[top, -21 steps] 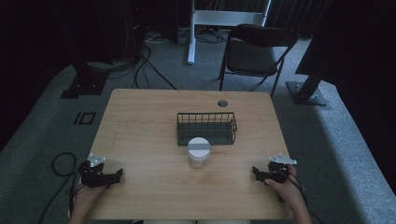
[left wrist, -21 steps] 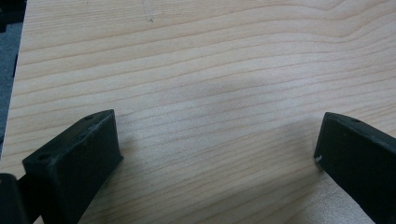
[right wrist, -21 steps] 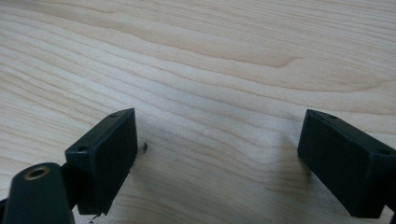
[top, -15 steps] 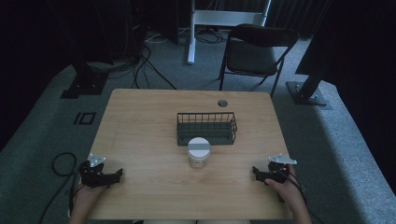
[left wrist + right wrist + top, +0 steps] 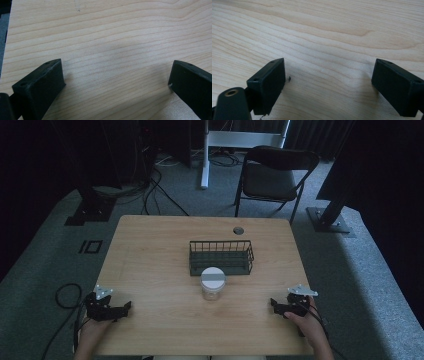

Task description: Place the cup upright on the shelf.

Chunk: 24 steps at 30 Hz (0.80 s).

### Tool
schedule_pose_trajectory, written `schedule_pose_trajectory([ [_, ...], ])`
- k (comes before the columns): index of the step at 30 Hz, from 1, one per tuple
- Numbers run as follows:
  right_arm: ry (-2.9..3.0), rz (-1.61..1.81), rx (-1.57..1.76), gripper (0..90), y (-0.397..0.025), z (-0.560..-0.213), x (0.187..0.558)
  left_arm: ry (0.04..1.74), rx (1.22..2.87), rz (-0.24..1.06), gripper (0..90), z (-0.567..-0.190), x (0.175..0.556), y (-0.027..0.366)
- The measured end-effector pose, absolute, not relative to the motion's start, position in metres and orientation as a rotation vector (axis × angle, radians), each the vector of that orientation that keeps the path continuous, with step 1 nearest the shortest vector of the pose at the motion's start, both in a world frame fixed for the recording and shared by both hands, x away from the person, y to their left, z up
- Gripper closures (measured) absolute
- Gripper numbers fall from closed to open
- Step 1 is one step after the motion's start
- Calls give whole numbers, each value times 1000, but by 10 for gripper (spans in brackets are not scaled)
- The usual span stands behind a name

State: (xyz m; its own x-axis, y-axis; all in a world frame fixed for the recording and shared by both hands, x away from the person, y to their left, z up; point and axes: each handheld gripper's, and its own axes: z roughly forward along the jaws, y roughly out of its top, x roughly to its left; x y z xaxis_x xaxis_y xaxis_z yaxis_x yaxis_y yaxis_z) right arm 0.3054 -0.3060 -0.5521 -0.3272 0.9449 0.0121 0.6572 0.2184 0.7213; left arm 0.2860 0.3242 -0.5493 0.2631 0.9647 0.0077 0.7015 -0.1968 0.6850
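A clear jar with a white lid (image 5: 213, 282) stands mid-table, just in front of a dark wire basket (image 5: 221, 257). My left gripper (image 5: 125, 307) rests near the table's front left corner, held by a hand, jaws spread wide over bare wood (image 5: 116, 75). Near the front right edge, my right gripper (image 5: 274, 305) is held low, its jaws also wide apart with nothing between them (image 5: 328, 77). Both grippers point inward toward the table's middle, well apart from the jar.
The wooden table (image 5: 150, 250) has a round cable hole (image 5: 238, 230) near its far edge. A black folding chair (image 5: 275, 172) stands behind the table. Cables trail on the grey floor at the left (image 5: 65, 295). Dark stands flank the table.
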Motion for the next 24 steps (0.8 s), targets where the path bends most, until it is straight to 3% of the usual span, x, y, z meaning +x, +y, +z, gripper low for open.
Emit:
schedule_pose_trajectory([
  [24,2170,986,1340,118,-271,-543,309,1501,1974,603,2,-549,286,324],
])
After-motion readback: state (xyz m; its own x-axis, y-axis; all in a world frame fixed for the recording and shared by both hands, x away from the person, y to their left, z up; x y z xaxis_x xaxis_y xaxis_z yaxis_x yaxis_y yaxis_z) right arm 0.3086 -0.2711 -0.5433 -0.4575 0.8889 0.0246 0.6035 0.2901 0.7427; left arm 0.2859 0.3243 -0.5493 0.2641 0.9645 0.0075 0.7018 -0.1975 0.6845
